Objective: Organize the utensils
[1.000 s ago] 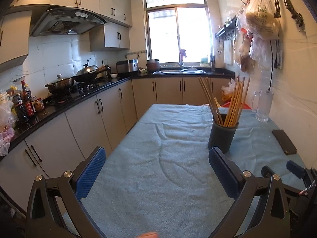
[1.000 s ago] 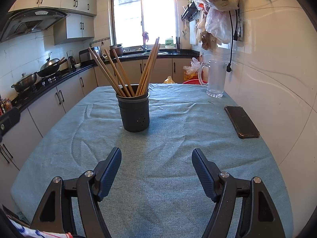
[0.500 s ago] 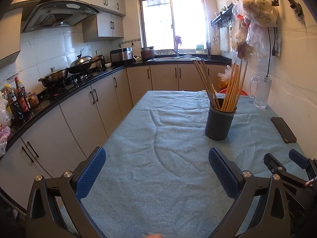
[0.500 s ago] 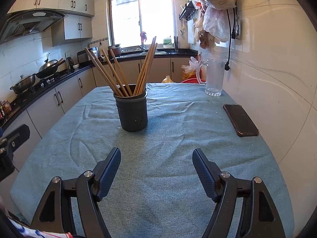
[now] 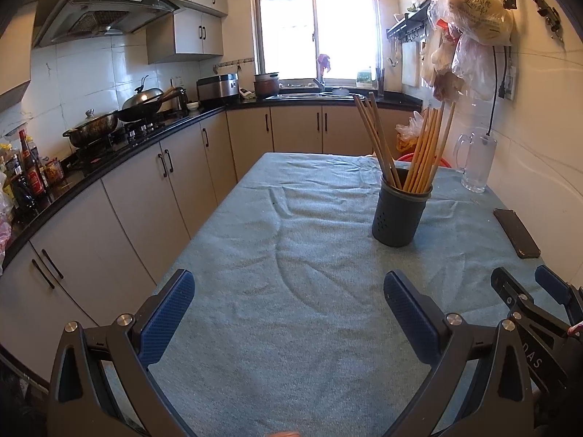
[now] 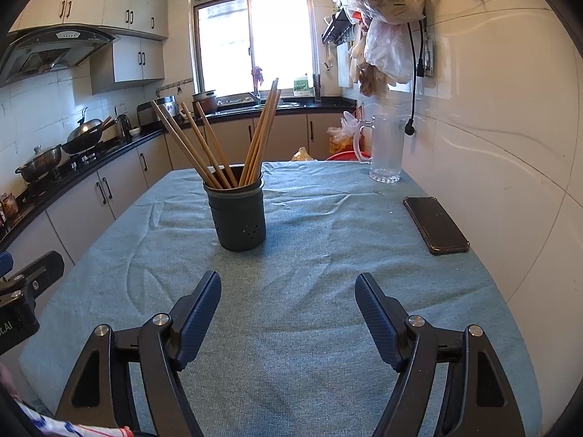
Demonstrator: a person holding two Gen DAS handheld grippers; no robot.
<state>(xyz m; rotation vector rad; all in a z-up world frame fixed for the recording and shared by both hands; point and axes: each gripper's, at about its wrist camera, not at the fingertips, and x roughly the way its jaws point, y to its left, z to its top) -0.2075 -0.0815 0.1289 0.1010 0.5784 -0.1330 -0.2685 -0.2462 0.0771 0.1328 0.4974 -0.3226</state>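
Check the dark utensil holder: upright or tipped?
Upright. The utensil holder stands flat on the cloth-covered table, chopsticks fanning from its open top.

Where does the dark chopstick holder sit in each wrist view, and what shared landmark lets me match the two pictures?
Left wrist: chopstick holder right of centre, on the blue tablecloth.
Right wrist: chopstick holder left of centre, straight ahead of the open hand-held gripper.
Shared landmark: the black phone, lying to the holder's right in both views.
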